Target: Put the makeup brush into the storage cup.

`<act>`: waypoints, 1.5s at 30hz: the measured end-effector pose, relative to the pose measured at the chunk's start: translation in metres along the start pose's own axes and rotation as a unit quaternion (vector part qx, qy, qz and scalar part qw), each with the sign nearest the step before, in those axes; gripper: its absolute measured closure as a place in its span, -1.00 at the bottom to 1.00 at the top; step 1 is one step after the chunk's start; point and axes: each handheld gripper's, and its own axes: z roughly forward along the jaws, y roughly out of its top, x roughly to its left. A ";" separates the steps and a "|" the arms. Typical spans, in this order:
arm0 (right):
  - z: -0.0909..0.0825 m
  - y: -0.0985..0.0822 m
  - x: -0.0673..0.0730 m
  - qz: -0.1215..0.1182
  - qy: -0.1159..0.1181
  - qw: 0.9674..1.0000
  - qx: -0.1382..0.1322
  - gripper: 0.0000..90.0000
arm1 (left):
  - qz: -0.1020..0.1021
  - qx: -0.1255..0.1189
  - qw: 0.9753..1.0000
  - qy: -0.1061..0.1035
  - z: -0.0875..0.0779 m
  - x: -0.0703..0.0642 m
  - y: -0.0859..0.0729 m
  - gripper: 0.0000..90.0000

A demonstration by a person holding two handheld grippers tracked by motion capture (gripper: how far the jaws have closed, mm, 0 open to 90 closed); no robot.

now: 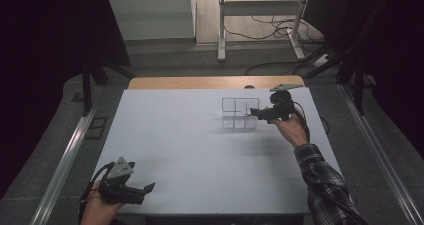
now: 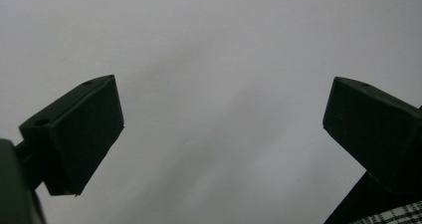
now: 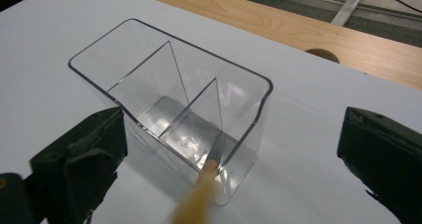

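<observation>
A clear plastic organizer (image 1: 240,114) (image 3: 149,79) with several compartments stands on the white table (image 1: 190,145), right of the middle. My right gripper (image 1: 256,113) (image 3: 231,154) is at its right side, open, with a jaw on either side of the nearest corner. A thin tan stick (image 3: 196,199), blurred, runs between the jaws with its tip at the nearest compartment; neither pad touches it. My left gripper (image 1: 146,190) (image 2: 224,129) is held open and low over bare table at the front left, nothing between its jaws.
A wooden strip (image 1: 215,82) with a round hole (image 3: 321,55) runs along the table's far edge. Metal rails (image 1: 65,160) flank the table on both sides. A metal frame (image 1: 260,20) and cables stand on the floor beyond.
</observation>
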 end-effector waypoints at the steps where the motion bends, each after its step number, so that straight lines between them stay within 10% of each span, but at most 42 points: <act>1: 0.000 0.000 0.001 0.001 0.000 1.000 -0.001 -1.00 | 0.000 0.000 1.000 0.000 0.000 0.000 0.000 -0.93; 45: -0.023 -0.010 0.019 -0.019 0.017 0.999 0.019 -1.00 | -0.023 -0.005 1.000 0.005 -0.002 0.007 -0.004 -0.95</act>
